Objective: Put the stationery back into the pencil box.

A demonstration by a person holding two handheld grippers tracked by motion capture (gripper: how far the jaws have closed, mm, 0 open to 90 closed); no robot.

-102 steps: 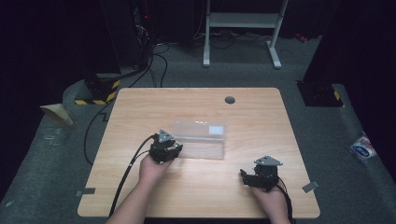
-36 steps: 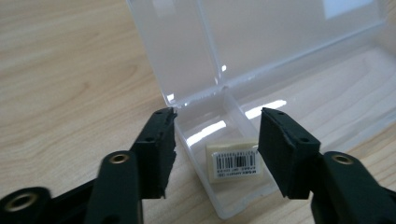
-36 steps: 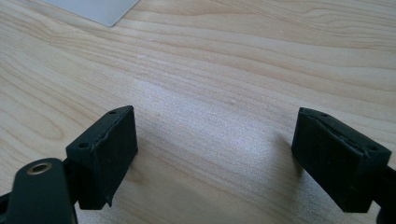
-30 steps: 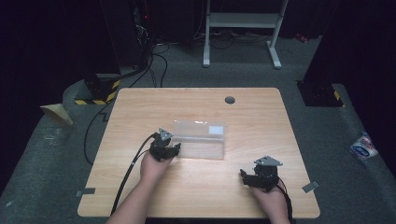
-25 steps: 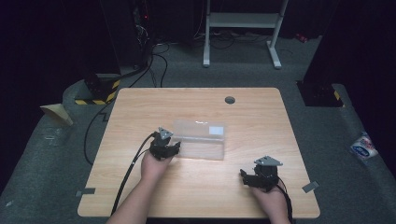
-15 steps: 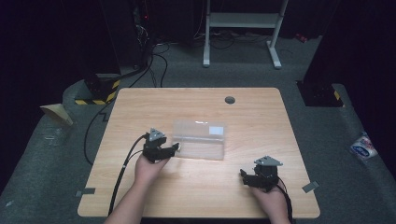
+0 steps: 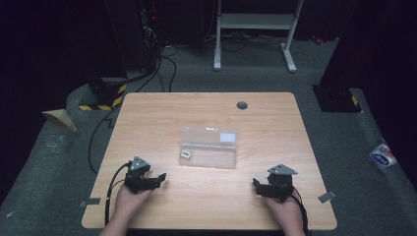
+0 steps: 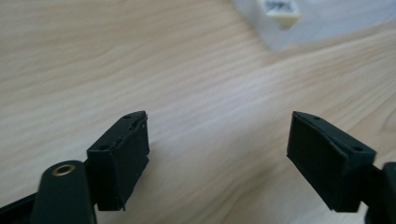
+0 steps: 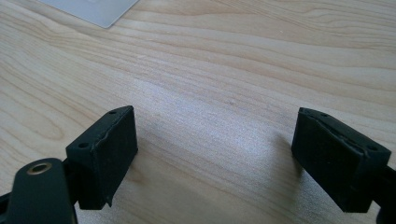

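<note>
Left claw [image 7: 158, 178] and right claw [image 7: 257, 185] gape wide, empty, over bare table [image 7: 206, 118].

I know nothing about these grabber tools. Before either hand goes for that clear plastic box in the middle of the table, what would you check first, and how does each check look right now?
1. Left gripper open: ok, its jaws stand wide apart with only wood between them.
2. Right gripper open: ok, jaws wide apart and holding nothing.
3. Clear box free of both grippers: ok, bare table lies between it and each one.
4. Path to the box: ok, nothing lies on the wood between.
5. Small white labelled piece at the box's near left corner: cannot tell whether it is inside the box or stuck on it.
6. Box lid shut: cannot tell, the plastic is too clear to read.
</note>
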